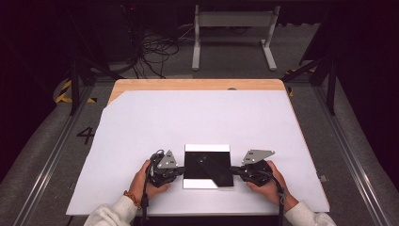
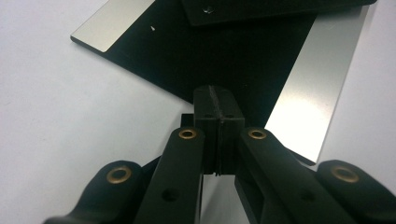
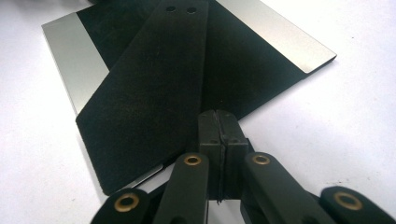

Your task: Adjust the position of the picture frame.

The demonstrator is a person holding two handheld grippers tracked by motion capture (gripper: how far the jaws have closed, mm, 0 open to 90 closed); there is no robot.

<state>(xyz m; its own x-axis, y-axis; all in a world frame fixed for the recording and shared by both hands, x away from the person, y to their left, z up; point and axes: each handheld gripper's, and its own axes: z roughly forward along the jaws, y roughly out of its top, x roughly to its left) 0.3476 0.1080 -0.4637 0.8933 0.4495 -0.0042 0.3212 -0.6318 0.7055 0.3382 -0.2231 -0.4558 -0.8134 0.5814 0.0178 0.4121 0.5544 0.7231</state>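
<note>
A square plate (image 1: 207, 148), black in the middle with silver bands along two sides, lies flat on the white sheet near the front of the table. A black strip (image 1: 214, 170) with small holes at one end lies slantwise on it. My left gripper (image 1: 182, 170) is shut, its tips at the plate's left edge. My right gripper (image 1: 232, 168) is shut at the plate's right edge. In the left gripper view the closed tips (image 2: 218, 100) sit over the plate (image 2: 224, 51). The right gripper view has the closed tips (image 3: 218, 119) beside the strip (image 3: 154, 79).
A white sheet (image 1: 188, 117) covers most of the wooden table (image 1: 197, 84). Beyond the far edge are floor cables (image 1: 155, 52) and a white metal stand (image 1: 233, 28). Dark frame posts flank the table.
</note>
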